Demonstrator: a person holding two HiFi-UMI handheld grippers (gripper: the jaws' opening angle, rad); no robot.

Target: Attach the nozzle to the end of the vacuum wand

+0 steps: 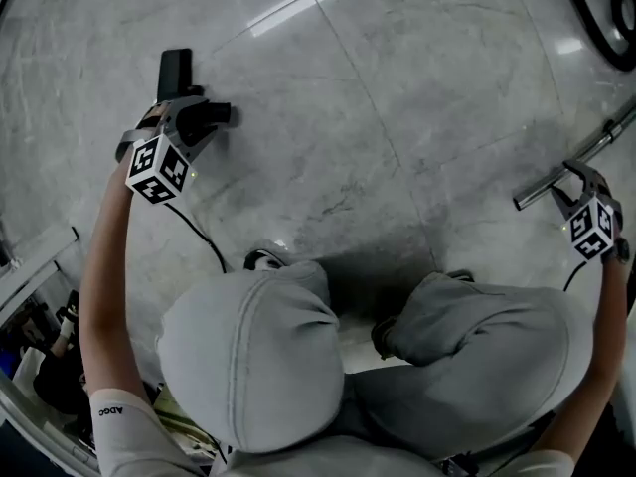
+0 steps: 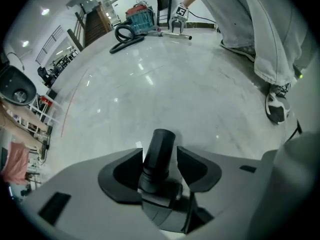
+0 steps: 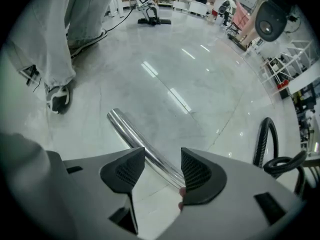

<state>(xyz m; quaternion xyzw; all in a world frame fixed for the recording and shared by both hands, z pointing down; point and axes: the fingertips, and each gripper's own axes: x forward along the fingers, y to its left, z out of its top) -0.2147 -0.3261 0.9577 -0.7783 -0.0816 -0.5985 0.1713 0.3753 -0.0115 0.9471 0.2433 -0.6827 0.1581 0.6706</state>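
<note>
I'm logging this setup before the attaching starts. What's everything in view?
nozzle: one, black, on the floor at the person's left.
vacuum wand: one, chrome, lying on the floor at the person's right.
hose: one, black, looped on the floor beyond the wand.
crate: one, teal, beside the hose.
floor: grey marble, glossy.
left gripper: one, grey, fingers apart either side of the nozzle.
right gripper: one, grey, fingers apart either side of the wand.
trousers: grey.
shoes: dark, white soles.

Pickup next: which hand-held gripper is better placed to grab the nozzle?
Left hand-held gripper: its open jaws straddle the black nozzle. The right hand-held gripper is elsewhere, over the chrome wand.
</note>
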